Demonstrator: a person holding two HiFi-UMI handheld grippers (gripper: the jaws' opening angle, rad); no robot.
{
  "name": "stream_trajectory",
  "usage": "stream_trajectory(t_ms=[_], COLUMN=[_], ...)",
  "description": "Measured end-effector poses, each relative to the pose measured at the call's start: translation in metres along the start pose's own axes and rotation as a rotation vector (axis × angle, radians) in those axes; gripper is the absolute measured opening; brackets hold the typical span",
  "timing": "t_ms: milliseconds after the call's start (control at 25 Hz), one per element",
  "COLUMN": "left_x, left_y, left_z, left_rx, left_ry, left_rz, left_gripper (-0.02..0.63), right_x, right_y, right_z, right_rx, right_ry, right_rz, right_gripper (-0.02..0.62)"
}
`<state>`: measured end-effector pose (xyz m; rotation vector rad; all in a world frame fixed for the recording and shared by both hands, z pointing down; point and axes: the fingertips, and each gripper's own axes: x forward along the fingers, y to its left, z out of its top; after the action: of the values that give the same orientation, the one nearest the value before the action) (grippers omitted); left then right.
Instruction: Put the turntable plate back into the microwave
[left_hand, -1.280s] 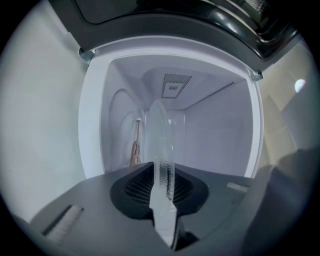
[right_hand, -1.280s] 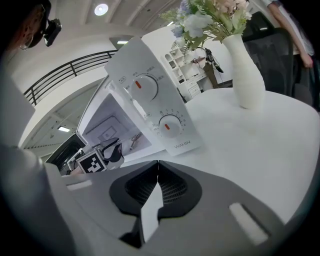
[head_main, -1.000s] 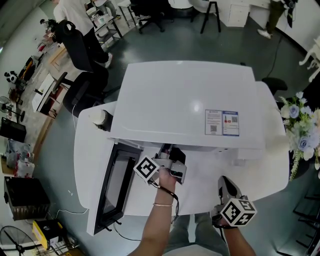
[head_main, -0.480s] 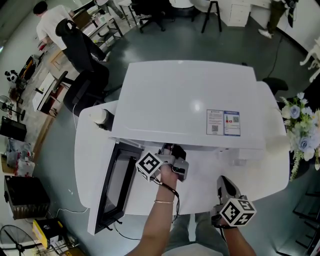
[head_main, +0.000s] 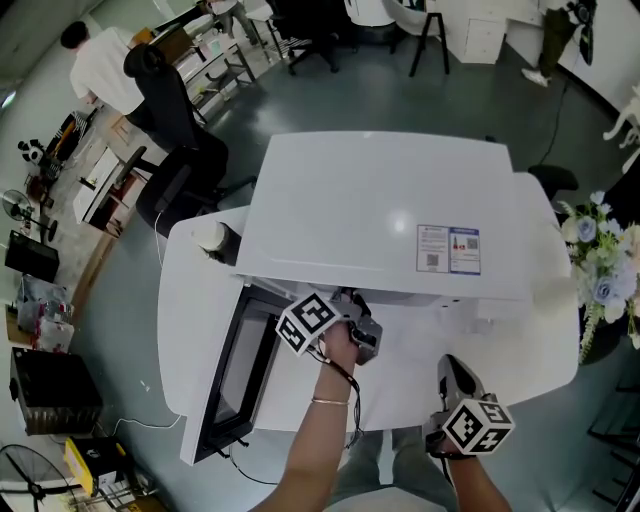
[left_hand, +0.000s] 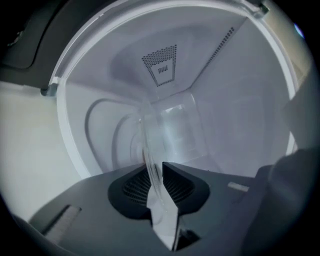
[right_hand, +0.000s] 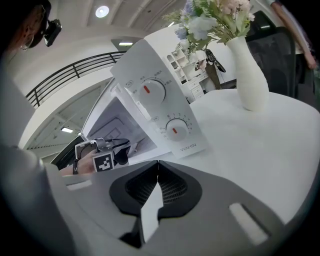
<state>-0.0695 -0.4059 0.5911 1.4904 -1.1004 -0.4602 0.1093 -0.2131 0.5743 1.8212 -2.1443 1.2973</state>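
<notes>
Left gripper: jaws opening, clear glass turntable plate between them
Right gripper: pressed together
Change: Left gripper rolled
Around: white microwave, door open; white flower vase

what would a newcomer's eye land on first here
The white microwave fills the table, its door swung open at the left. Inside its cavity, the left gripper has the glass turntable plate between its jaws, which are opening. The right gripper rests shut and empty; a white vase of flowers stands right of it.
</notes>
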Motion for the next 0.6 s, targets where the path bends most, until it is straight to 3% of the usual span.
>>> stream_trajectory(t_ms=[360, 600], left_x=[0.004, 0.001], left_y=[-0.001, 0.004], left_z=[-0.012, -0.019], left_rx=[0.361, 0.5], left_ry=[0.159, 0.26], left_rz=[0.142, 0.198], left_gripper=[0.167, 0.229], right_x=[-0.01, -0.016], right_y=[0.003, -0.001], right_z=[-0.001, -0.003], right_rx=[-0.004, -0.001], right_ry=[-0.006, -0.007], right_rz=[0.011, 0.01], right_gripper=[0.011, 0.011])
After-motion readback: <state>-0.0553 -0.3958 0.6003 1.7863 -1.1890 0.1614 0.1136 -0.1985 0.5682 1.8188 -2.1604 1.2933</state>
